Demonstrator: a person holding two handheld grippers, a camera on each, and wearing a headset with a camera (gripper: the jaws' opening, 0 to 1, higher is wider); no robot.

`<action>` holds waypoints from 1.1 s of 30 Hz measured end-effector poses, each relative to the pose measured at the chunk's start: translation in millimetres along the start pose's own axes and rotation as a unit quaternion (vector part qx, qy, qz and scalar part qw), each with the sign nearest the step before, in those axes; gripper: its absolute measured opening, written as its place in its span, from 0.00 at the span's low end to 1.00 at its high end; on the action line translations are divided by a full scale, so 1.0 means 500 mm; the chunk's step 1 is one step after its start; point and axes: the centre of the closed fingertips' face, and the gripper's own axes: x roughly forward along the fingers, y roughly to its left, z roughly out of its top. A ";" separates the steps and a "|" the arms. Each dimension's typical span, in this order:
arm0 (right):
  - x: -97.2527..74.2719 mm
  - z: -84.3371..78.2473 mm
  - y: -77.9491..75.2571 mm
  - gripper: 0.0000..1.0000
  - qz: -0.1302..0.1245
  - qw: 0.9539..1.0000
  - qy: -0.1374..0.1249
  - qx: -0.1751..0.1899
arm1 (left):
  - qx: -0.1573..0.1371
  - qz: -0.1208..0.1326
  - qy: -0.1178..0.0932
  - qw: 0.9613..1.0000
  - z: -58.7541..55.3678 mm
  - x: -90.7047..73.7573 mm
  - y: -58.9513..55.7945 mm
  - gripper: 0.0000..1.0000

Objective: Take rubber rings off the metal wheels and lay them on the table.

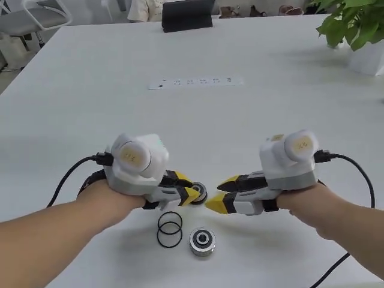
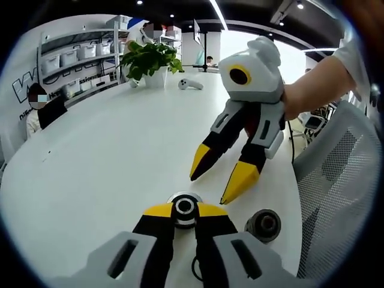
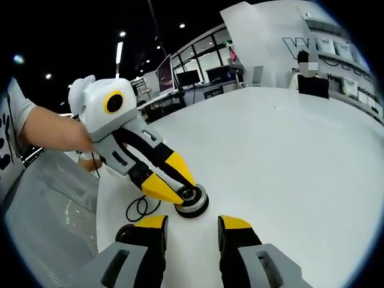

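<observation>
My left gripper is shut on a small metal wheel with a dark rim, held just above the white table. The left gripper view shows that wheel pinched between the yellow tips. My right gripper stands open, its tips a short way to the right of the held wheel and apart from it. In the right gripper view the wheel lies just beyond my open jaws. Two black rubber rings lie overlapping on the table in front of the grippers. A second metal wheel lies beside them.
A strip of power sockets is set into the table's middle. A potted plant stands at the far right corner, a black laptop at the far edge. Cables trail from both grippers. A mesh chair is next to the table.
</observation>
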 end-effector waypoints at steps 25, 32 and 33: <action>0.064 0.017 0.013 0.29 -0.031 0.991 0.021 -0.125 | -0.006 0.011 -0.010 1.000 0.001 0.001 0.002 0.07; 0.058 0.017 0.006 0.25 -0.041 0.988 0.026 -0.144 | -0.007 0.012 -0.010 1.000 0.001 0.001 0.003 0.07; 0.057 0.015 0.005 0.25 -0.041 0.988 0.027 -0.144 | -0.007 0.012 -0.010 1.000 0.001 0.001 0.004 0.07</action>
